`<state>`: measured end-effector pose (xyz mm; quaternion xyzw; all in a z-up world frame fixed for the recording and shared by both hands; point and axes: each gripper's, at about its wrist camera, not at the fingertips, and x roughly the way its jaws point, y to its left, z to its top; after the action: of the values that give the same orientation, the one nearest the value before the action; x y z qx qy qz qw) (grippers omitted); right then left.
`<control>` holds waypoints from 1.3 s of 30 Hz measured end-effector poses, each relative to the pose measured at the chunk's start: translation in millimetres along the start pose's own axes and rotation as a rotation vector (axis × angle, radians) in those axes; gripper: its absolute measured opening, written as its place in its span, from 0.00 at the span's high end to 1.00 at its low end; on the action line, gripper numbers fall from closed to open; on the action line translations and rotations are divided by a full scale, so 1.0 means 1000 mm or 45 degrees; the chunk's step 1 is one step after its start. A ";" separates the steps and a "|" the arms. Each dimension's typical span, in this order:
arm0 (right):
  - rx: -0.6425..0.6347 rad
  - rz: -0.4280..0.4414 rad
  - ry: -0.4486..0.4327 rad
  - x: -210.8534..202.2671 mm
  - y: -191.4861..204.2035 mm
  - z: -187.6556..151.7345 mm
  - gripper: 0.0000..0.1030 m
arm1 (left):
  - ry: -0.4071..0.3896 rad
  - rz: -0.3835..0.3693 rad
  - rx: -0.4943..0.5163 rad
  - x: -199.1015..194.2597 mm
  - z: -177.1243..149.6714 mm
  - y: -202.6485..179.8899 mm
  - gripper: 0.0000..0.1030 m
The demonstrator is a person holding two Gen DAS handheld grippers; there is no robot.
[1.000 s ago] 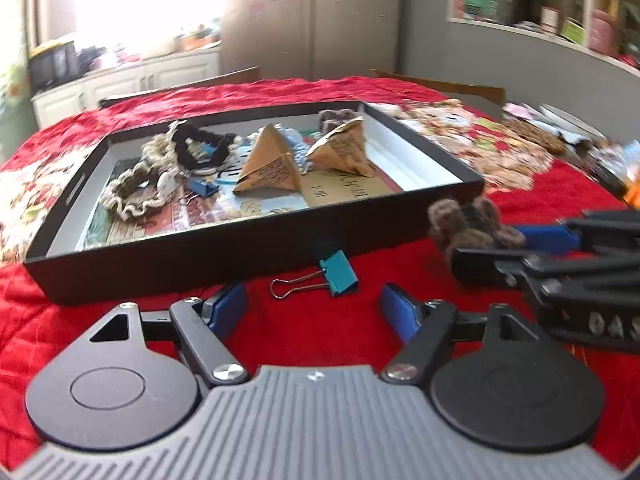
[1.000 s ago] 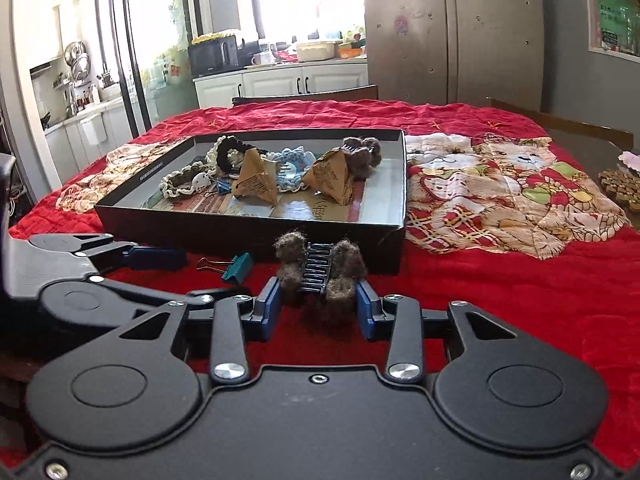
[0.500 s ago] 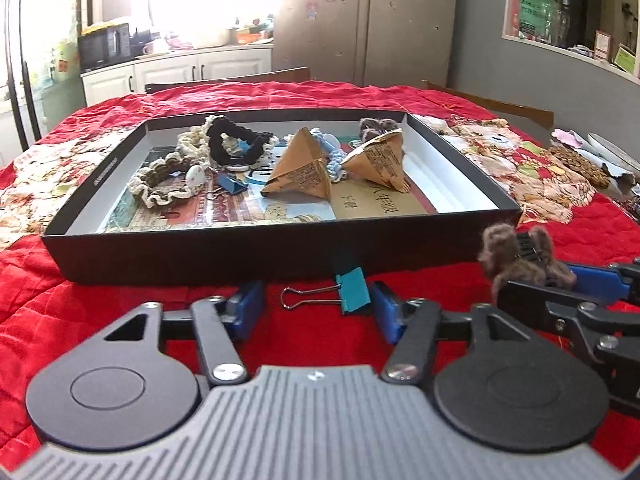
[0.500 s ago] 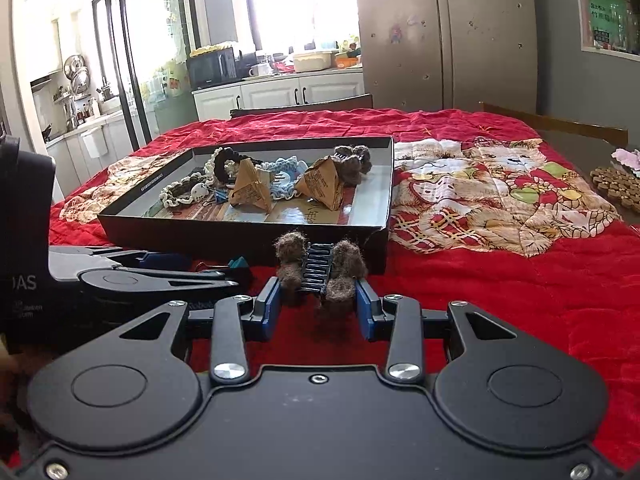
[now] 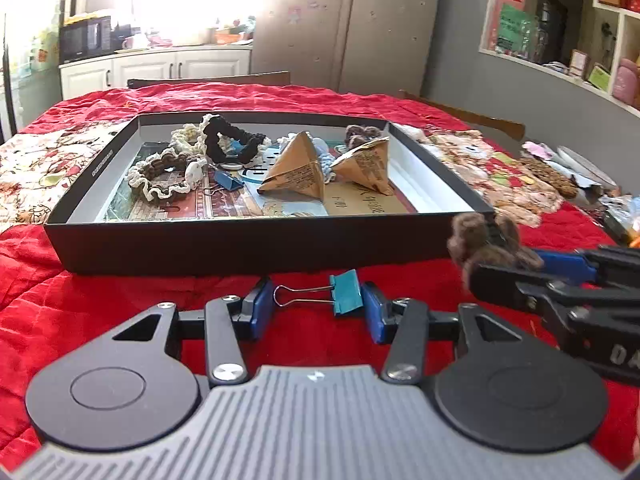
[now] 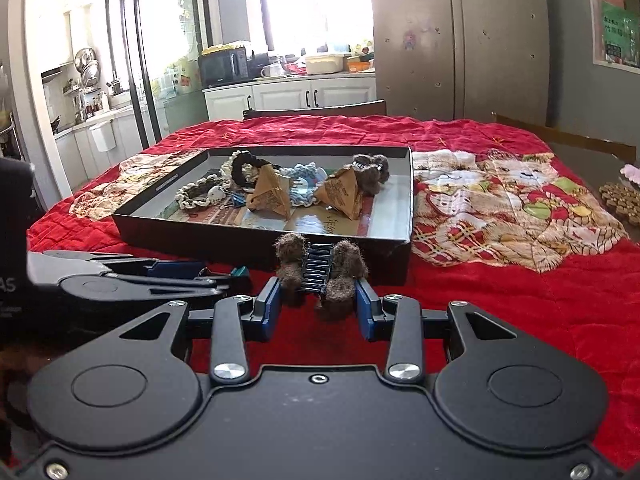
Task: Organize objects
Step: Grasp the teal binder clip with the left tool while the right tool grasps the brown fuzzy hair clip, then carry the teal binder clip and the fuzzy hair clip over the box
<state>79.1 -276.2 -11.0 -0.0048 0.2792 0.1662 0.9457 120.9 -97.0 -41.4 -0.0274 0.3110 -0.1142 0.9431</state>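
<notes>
**Left jaws close in on the binder clip while the right holds its hair claw**

A second ago the left gripper (image 5: pixel 317 307) stood wide, its blue pads well clear of the small teal binder clip with silver wire handles (image 5: pixel 320 295); now the jaws are closing, with the clip lying sideways between them on the red quilted cloth (image 5: pixel 80 312); the right pad sits against the teal body and the left pad is at the wire loop, though whether they truly press yet I cannot tell; the clip lies just in front of the near wall of the shallow black cardboard tray (image 5: pixel 248 246); the right gripper (image 6: pixel 318 308) has not changed, pinching the brown fuzzy hair claw with the black comb teeth (image 6: pixel 320 266) just short of the same tray wall.

Judged from this, the pick of the clip is nearly made; both items then need a lift over the wall to join the crocheted scrunchies (image 5: pixel 160 176), the folded brown paper pyramids (image 5: pixel 298 168) and the blue binder clip (image 5: pixel 228 180) already inside; the wire handles may swivel under the squeeze, so the grip could slip.
</notes>
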 end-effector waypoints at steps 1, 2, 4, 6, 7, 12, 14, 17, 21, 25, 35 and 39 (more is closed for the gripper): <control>-0.005 0.003 -0.002 -0.001 0.001 0.001 0.64 | -0.002 -0.007 0.007 -0.003 -0.001 0.000 0.51; -0.012 0.005 -0.004 -0.001 0.003 0.002 0.64 | -0.006 -0.019 0.014 -0.007 -0.001 0.001 0.51; -0.024 0.010 -0.012 -0.002 0.007 0.005 0.64 | -0.016 -0.043 0.023 -0.015 -0.001 0.002 0.50; -0.032 0.015 -0.022 -0.003 0.009 0.009 0.64 | -0.036 -0.061 0.038 -0.026 -0.001 0.004 0.50; -0.037 0.017 -0.028 -0.004 0.011 0.011 0.64 | -0.048 -0.067 0.044 -0.031 0.000 0.006 0.50; -0.070 0.029 -0.052 -0.004 0.019 0.023 0.64 | -0.091 -0.085 0.057 -0.052 0.008 0.017 0.50; -0.086 0.033 -0.066 -0.005 0.023 0.028 0.64 | -0.103 -0.088 0.055 -0.057 0.012 0.023 0.50; -0.100 0.038 -0.083 -0.004 0.027 0.037 0.64 | -0.131 -0.078 0.061 -0.064 0.023 0.033 0.50; -0.110 0.043 -0.108 0.000 0.033 0.052 0.64 | -0.168 -0.056 0.077 -0.068 0.038 0.043 0.50; -0.137 0.034 -0.130 0.005 0.039 0.068 0.64 | -0.189 -0.048 0.108 -0.064 0.052 0.052 0.50; -0.151 -0.004 -0.157 0.026 0.041 0.106 0.64 | -0.197 -0.009 0.114 -0.041 0.080 0.071 0.50; -0.098 -0.013 -0.151 0.042 0.033 0.120 0.64 | -0.186 -0.001 0.092 -0.030 0.088 0.076 0.50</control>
<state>165.1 -219.2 70.6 -0.0328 0.2160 0.1721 0.9606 164.9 -17.9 37.3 -0.0018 0.2371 -0.1235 0.9636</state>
